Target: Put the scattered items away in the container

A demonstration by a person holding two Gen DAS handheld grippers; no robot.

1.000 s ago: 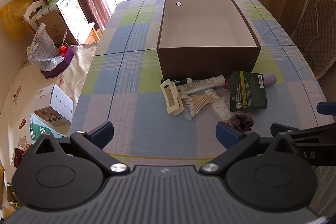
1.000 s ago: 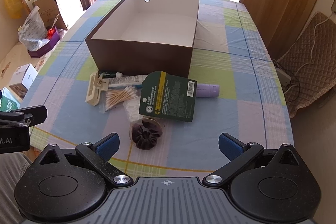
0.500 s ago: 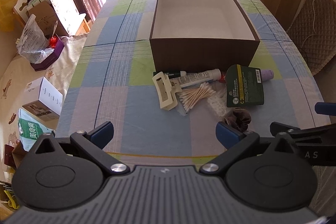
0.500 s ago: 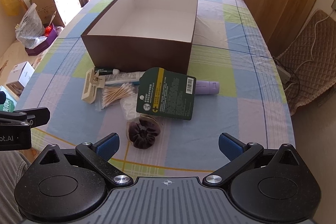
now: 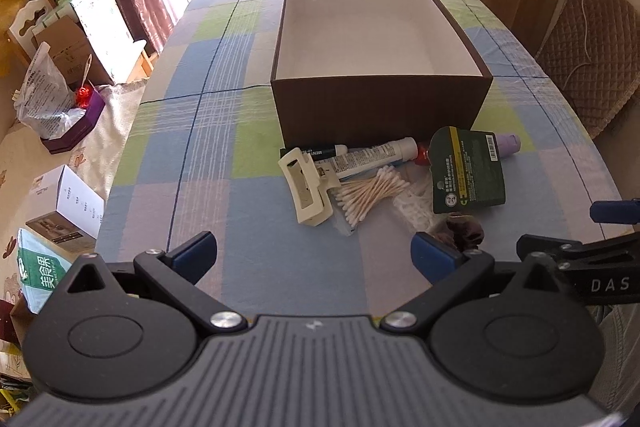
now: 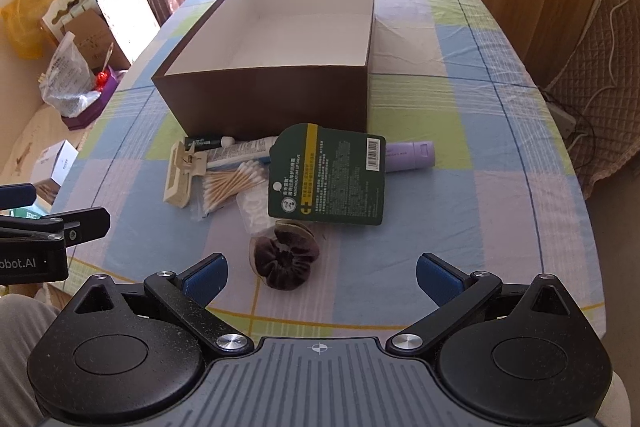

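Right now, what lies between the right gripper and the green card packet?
In the right wrist view, only the dark scrunchie lies between the open right gripper and the green packet.

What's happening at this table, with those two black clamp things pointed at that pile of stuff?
A person holds a gripper in each hand to tidy small items into the brown box. Nothing is in the box yet. The left gripper and right gripper are both open and hold nothing. The hair clip, cotton swabs, tubes, green packet and dark scrunchie all lie on the tablecloth in front of the box. The scrunchie is nearest the right gripper.
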